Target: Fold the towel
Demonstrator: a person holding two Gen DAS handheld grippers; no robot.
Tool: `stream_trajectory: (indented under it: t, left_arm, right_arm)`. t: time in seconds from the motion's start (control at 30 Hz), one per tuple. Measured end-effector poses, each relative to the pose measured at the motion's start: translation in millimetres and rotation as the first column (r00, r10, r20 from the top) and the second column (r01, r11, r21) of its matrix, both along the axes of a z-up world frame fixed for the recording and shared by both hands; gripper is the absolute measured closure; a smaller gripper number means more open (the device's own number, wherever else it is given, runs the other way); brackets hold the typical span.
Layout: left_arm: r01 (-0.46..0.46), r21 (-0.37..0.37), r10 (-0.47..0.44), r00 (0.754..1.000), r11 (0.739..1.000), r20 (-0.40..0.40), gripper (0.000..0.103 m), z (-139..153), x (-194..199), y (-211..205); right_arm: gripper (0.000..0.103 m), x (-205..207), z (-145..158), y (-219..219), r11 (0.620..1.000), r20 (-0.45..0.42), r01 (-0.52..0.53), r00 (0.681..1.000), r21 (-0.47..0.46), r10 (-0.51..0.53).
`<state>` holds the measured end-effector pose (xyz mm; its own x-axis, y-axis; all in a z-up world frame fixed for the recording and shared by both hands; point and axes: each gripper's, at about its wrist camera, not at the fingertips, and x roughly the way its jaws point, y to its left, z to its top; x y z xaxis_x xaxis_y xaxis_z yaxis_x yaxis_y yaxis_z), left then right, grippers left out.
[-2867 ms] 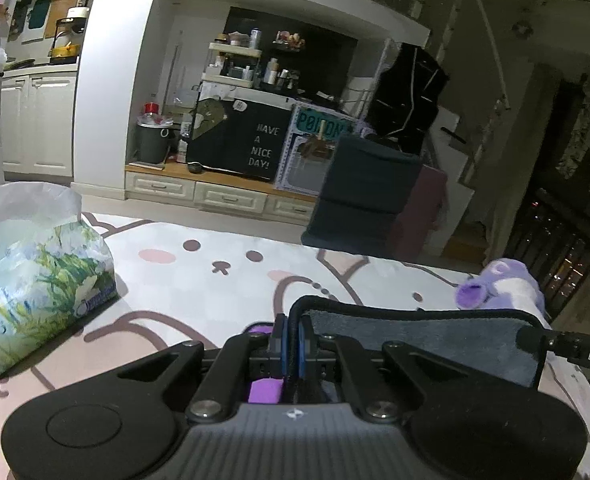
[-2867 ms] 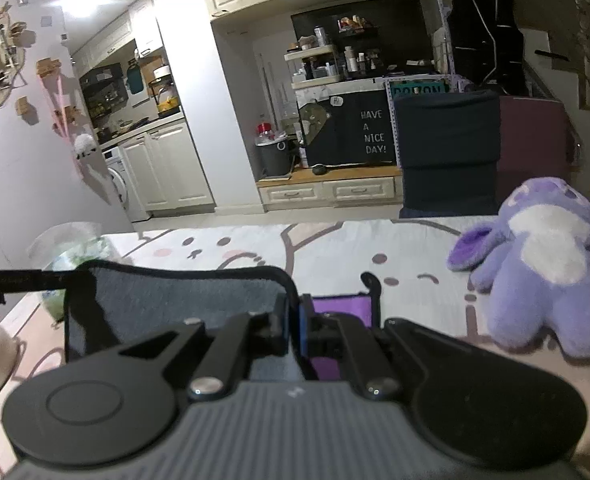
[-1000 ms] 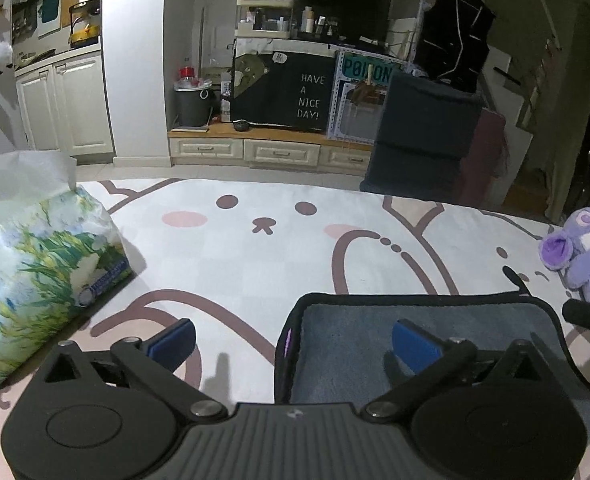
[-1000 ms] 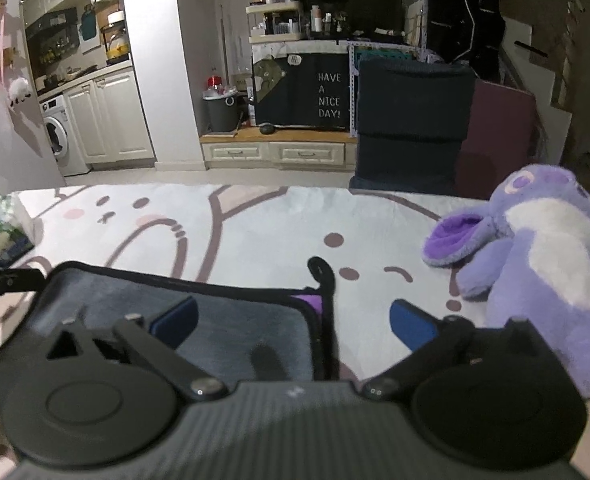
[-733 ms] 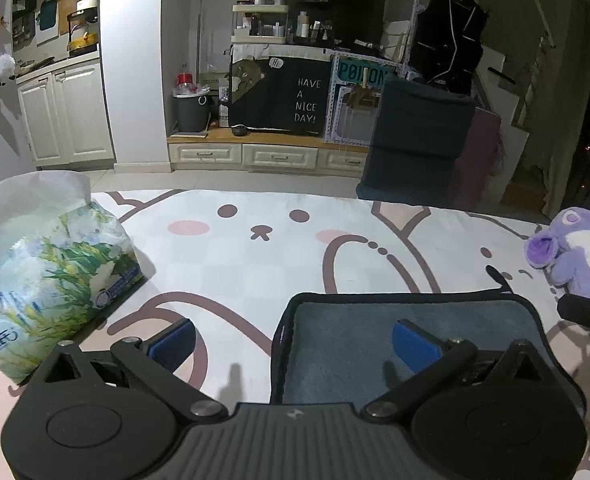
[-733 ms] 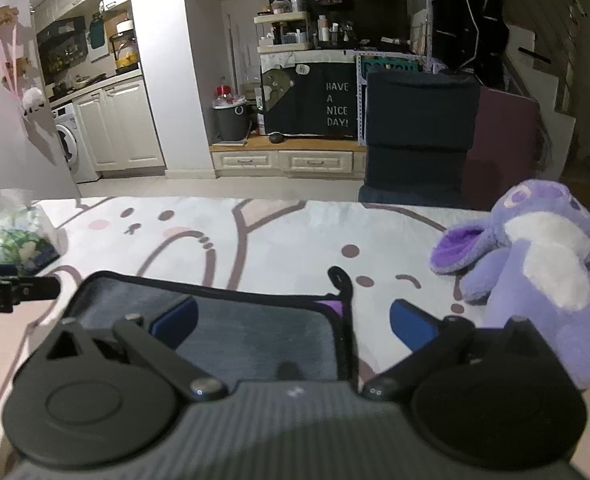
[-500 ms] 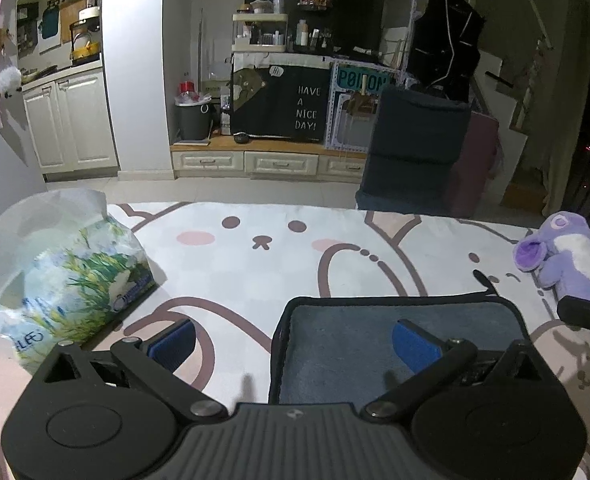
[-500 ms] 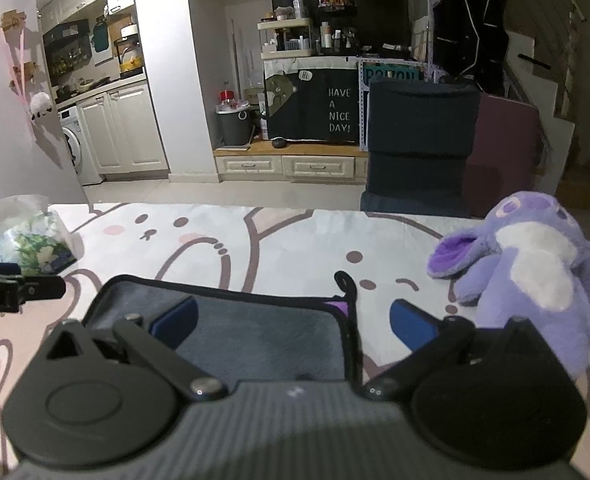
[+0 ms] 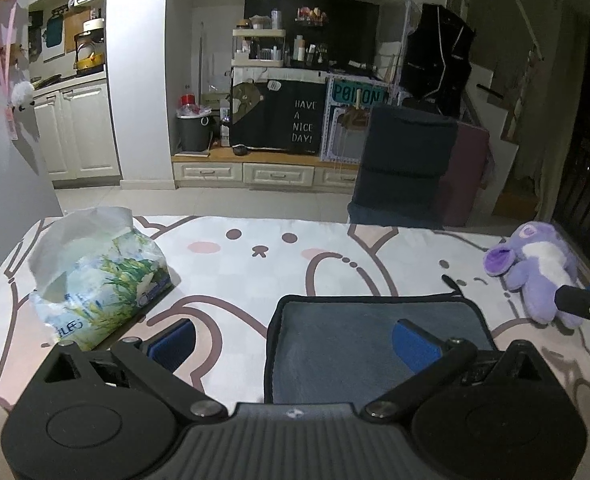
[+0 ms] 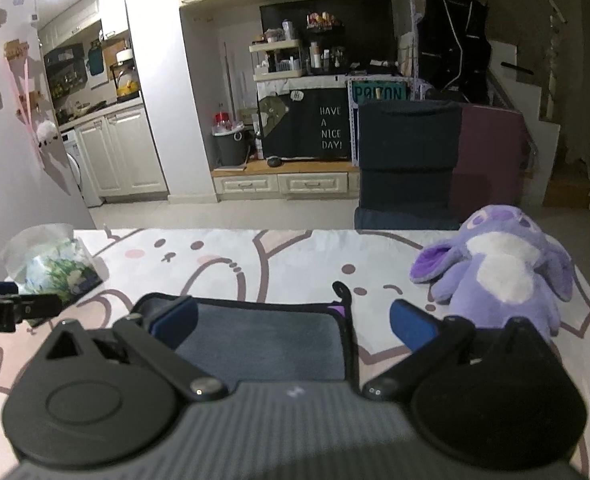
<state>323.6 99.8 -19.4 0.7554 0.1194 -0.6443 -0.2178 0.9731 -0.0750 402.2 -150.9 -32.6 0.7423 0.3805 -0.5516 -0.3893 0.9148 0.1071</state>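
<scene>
Release is done: both the left gripper (image 9: 293, 342) and right gripper (image 10: 291, 320), earlier clamped on the dark grey black-edged towel (image 9: 379, 344), now stand wide open, holding nothing. It lies folded flat on the cartoon-print desk (image 9: 279, 264), so this fold looks finished.

Our left gripper (image 9: 295, 344): matte black body, ribbed grey centre plate with small white mark, two round black discs, silver pivot screws on angled black link arms, blue pads on fingers (image 9: 413, 342). Our right gripper (image 10: 291, 322): identical build, black links, silver screws, blue-padded fingers (image 10: 409, 326).
</scene>
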Motion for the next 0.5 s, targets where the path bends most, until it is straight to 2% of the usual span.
stream_trajectory:
  t: [0.27, 0.5]
  left_arm:
    - [0.020, 0.057, -0.022, 1.000, 0.998, 0.023, 0.000, 16.5, -26.3, -17.9]
    - [0.014, 0.060, -0.017, 0.999, 0.998, 0.051, 0.000, 30.1, -51.4, -30.6]
  right_arm:
    - [0.000, -28.8, 12.2, -14.4, 1.000, 0.015, 0.003, 1.000, 0.006, -0.003]
    - [0.000, -55.2, 26.2, -29.2, 0.999, 0.032, 0.014, 0.999, 0.033, -0.015]
